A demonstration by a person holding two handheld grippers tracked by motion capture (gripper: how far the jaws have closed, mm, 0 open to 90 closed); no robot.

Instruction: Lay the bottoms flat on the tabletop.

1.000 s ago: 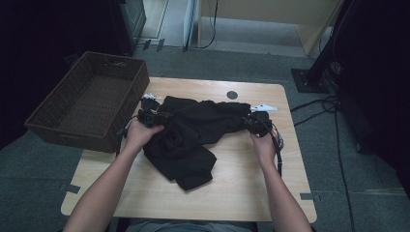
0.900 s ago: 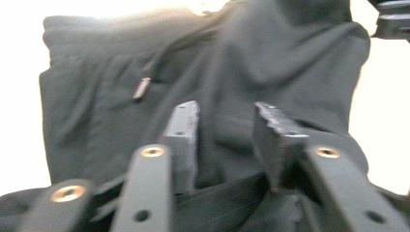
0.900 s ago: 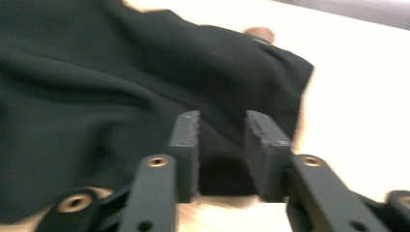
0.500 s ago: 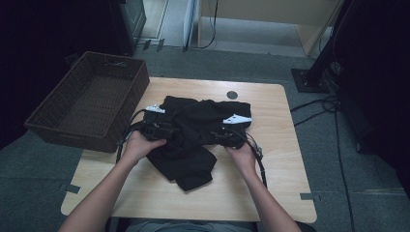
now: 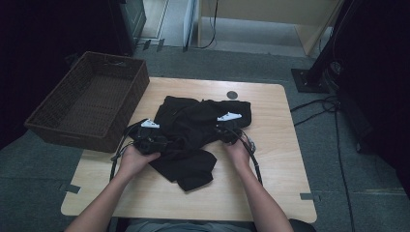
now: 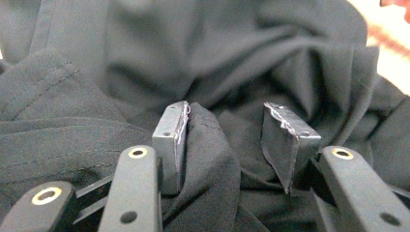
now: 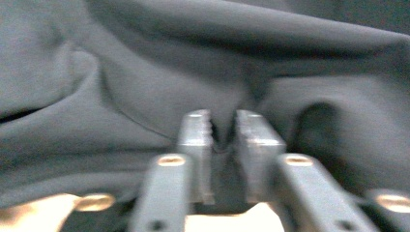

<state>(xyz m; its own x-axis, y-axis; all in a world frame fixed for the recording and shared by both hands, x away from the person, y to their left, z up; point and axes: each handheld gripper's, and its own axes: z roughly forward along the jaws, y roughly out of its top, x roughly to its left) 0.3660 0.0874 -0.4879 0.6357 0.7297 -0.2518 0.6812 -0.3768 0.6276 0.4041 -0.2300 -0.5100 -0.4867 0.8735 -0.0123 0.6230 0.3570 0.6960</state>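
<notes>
Jaws of right gripper point(image 7: 223, 133), just closing, pinch a fold of black garment point(image 5: 193, 130) beside the basket point(image 5: 92, 104); left gripper point(image 6: 227, 140) jaws, also closing, stand apart around cloth.

Table point(image 5: 270, 193): under garment and both grippers.
Garment point(image 5: 193, 125): on table, about mid-table, spread from far centre toward near edge.
Basket point(image 5: 87, 108): left of garment, overhanging table's left edge.
Left gripper point(image 5: 153, 140): at garment's left edge, between basket and garment.
Right gripper point(image 5: 227, 130): at garment's right side, well apart from left gripper.
Disc point(image 5: 232, 95): on table, behind garment, near far edge.
Cables point(image 5: 333, 116): on floor, right of table.
</notes>
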